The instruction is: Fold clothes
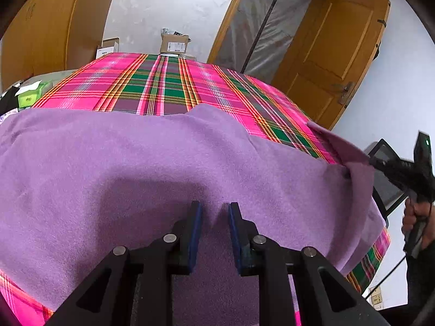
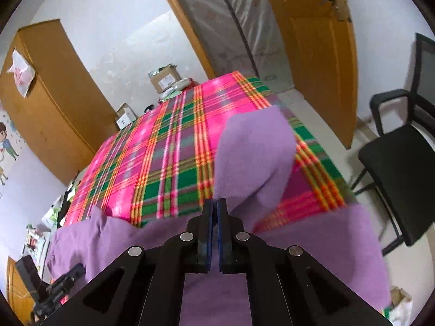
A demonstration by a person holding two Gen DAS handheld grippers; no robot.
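Observation:
A purple fleece garment [image 1: 136, 163] lies spread over the near part of a pink and green plaid bed cover [image 1: 152, 81]. My left gripper [image 1: 214, 209] points down into its middle. The blue pads stand a little apart with a ridge of the cloth pinched between them. At the right edge my right gripper [image 1: 371, 160] holds a sleeve end [image 1: 339, 141] lifted off the bed. In the right wrist view that gripper [image 2: 216, 206] is shut, and the purple flap [image 2: 252, 157] rises from its tips over the plaid cover [image 2: 163, 163].
A black office chair [image 2: 402, 163] stands right of the bed, by an open wooden door [image 1: 334, 54]. Cardboard boxes [image 1: 174, 43] sit past the far edge and a wardrobe [image 1: 40, 27] at the left. A green pack [image 1: 27, 95] lies on the bed's left side. A person's hand [image 1: 416, 217] grips the right handle.

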